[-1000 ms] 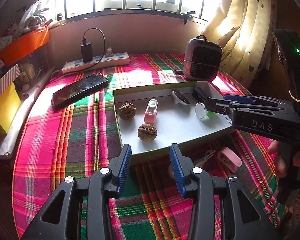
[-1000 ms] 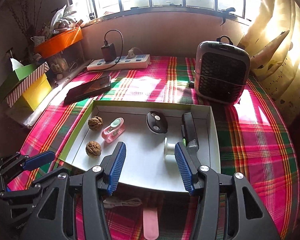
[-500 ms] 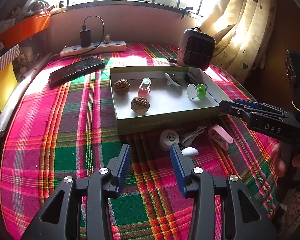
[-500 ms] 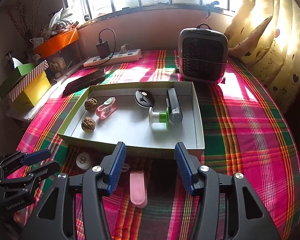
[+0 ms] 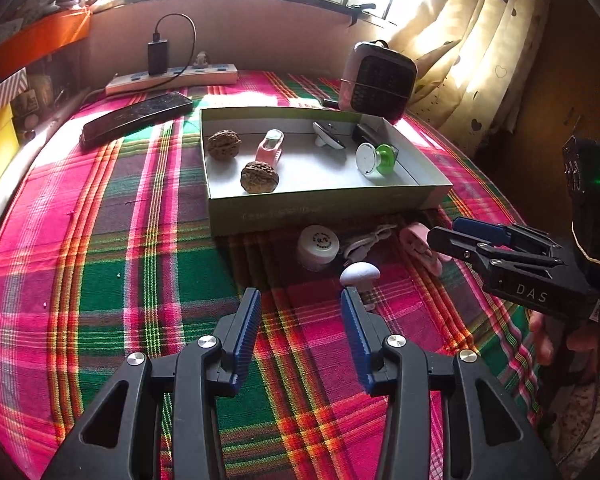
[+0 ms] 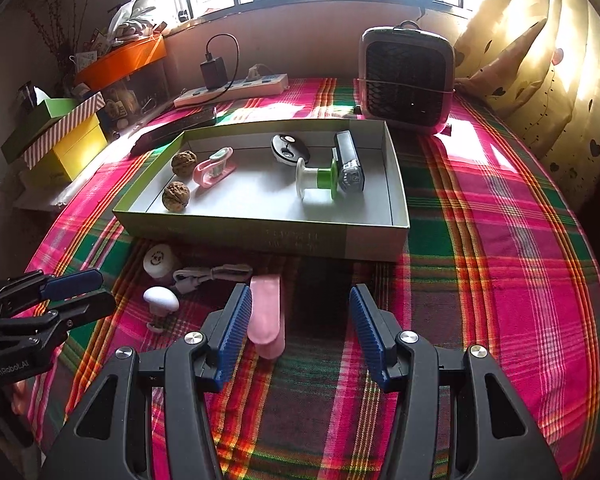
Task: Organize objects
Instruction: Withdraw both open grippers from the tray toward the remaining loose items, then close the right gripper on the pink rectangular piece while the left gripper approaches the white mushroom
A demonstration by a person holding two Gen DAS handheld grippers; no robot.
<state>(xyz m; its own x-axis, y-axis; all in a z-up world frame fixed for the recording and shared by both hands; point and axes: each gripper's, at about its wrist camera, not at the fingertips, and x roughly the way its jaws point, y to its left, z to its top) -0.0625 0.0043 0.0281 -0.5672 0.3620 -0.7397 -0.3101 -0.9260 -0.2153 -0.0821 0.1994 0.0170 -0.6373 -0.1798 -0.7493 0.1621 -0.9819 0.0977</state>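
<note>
1. Left wrist view: the left gripper tilts downward over the desk covered in a pink, green and red plaid cloth, its blue-padded jaws apart with only cloth between them, gripping nothing.
2. Just beyond its right jaw lies a small white mushroom-shaped object; farther on, a round white lidded jar, a coiled white cable and a flat pink oblong case lie in a row just in front of the near wall of the shallow open cardboard box.
3. Inside the box sit two brown walnuts, a pink clip-like item, a black-and-white oval gadget and a white and green spool.
4. At the right, the right gripper reaches in level, held by a hand low at the edge.
5. Right wrist view: the right gripper also points downward, jaws released and empty; the pink case lies on the cloth just beside the left jaw, not pinched.
6. The left gripper shows at the left edge, near the mushroom-shaped object.
7. A dark rectangular device lies in the box beside the spool.
</note>
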